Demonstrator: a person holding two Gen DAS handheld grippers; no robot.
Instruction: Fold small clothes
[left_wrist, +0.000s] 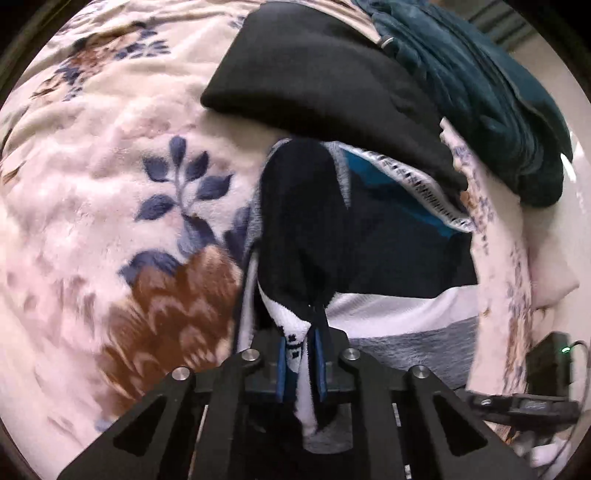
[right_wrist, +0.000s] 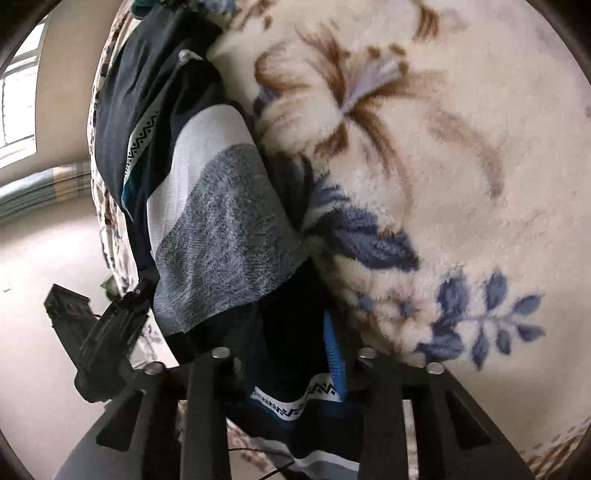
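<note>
Fleece blanket (left_wrist: 110, 229): cream plush with brown and blue flowers, covering the whole work surface; judged to serve as the soft bed for folding. All places below are given relative to it.
Teal garment (left_wrist: 498, 92): heaped at the blanket's far right edge, apart from the work.
Black garment (left_wrist: 314, 85): lies flat on the blanket beyond the piece in hand; whether already folded cannot be told.
Colour-block garment (right_wrist: 221, 229): navy, white, grey and blue panels with patterned trim, partly lifted off the blanket near its right edge, stretched between both tools, probably to carry one edge over.
Left gripper (left_wrist: 302, 363): blue pads pinched tight on a white-and-black corner of this garment.
Right gripper (right_wrist: 295, 365): navy cloth and trim lie between the fingers; closure cannot be told, one pad hidden.
</note>
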